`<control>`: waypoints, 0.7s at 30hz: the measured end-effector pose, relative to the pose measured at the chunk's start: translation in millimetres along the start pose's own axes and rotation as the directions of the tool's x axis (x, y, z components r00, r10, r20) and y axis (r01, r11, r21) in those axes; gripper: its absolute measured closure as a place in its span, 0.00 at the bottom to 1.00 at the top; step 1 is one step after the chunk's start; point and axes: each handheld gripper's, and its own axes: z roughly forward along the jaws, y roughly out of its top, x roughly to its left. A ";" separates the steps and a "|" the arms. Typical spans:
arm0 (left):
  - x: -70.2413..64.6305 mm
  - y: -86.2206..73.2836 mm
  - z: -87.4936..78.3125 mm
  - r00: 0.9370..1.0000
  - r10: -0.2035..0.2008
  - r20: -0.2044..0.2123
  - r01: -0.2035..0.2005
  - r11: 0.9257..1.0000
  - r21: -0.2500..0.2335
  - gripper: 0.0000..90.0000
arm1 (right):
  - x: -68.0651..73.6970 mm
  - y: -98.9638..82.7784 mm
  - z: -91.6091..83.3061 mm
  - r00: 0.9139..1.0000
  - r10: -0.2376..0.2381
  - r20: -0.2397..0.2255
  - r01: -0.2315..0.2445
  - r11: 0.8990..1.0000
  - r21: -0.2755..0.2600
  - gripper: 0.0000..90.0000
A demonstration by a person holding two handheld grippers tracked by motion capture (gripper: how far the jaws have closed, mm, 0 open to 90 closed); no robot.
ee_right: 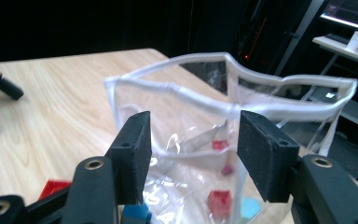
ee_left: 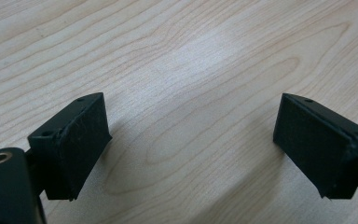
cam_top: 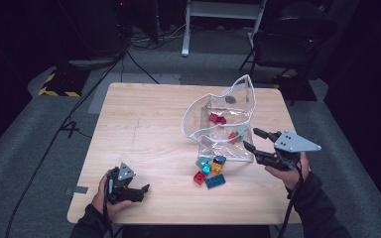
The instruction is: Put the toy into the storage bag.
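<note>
A clear plastic bag (cam_top: pixel 223 121) with a white rim is seen standing open at the centre right of the high view, on the tabletop (cam_top: pixel 144 129); a few red and blue blocks lie inside it. 5 loose blocks (cam_top: pixel 209 170) are clustered just below the bag, towards the lower middle of the frame. The right gripper (cam_top: pixel 253 140) is placed just right of the bag, its fingers apart and pointed left at the bag's near wall, with nothing clamped. The bag's long axis runs from upper right to lower left. The left gripper (cam_top: pixel 146 188) is held well apart at the lower left, fingers apart over bare wood, so the right hand is judged nearer. In the right gripper view the white rim (ee_right: pixel 191 100) is shown between and beyond the fingers (ee_right: pixel 133 154), a detail not resolved from above.
</note>
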 end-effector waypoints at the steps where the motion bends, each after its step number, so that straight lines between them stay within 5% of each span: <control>1: 0.0 0.0 0.0 1.000 0.000 0.000 0.000 1.000 0.000 0.12 | 1.8 -3.8 0.5 1.000 0.003 -0.007 -0.003 1.000 0.004 0.51; 14: 0.0 0.0 0.0 1.000 0.001 0.000 -0.001 1.000 0.000 0.12 | 20.2 -46.4 19.5 0.996 0.036 -0.082 -0.027 0.993 0.112 0.50; 21: 0.1 0.0 0.0 1.000 0.001 0.000 -0.001 1.000 0.000 0.12 | 37.2 -61.5 36.2 0.987 0.019 -0.162 0.008 0.986 0.164 0.50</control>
